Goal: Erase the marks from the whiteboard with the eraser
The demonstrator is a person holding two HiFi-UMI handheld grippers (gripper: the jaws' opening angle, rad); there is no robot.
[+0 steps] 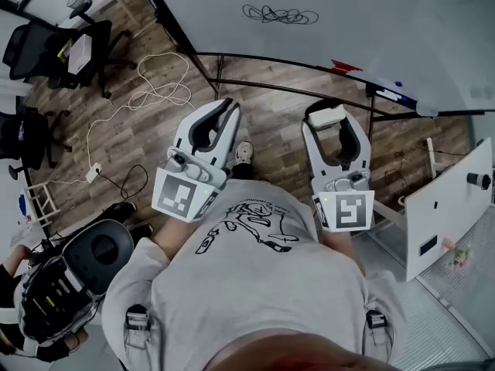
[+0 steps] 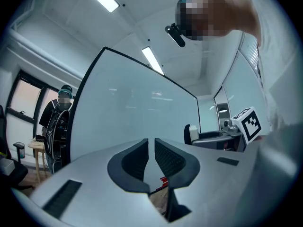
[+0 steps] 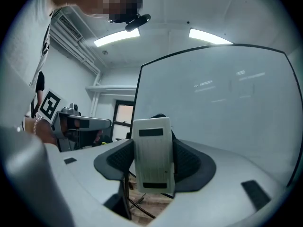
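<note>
Left gripper point(image 1: 230, 108): jaws together with only a thin slit between them, nothing in it. It sits low in front of the whiteboard point(image 1: 363, 29), not touching.

Marks point(image 1: 280, 14): one black scribble on the board, up and between the two grippers in the head view.

Right gripper point(image 3: 152, 161): clamped on the eraser point(image 3: 151, 154) at the jaw tips. The eraser is a white rectangular block with a ribbed back and a dark strip near each end. In the right gripper view its long axis is upright, crosswise to the jaw gap. Its broad back faces the camera, board behind it. It's off the board, well apart from the scribble.
</note>
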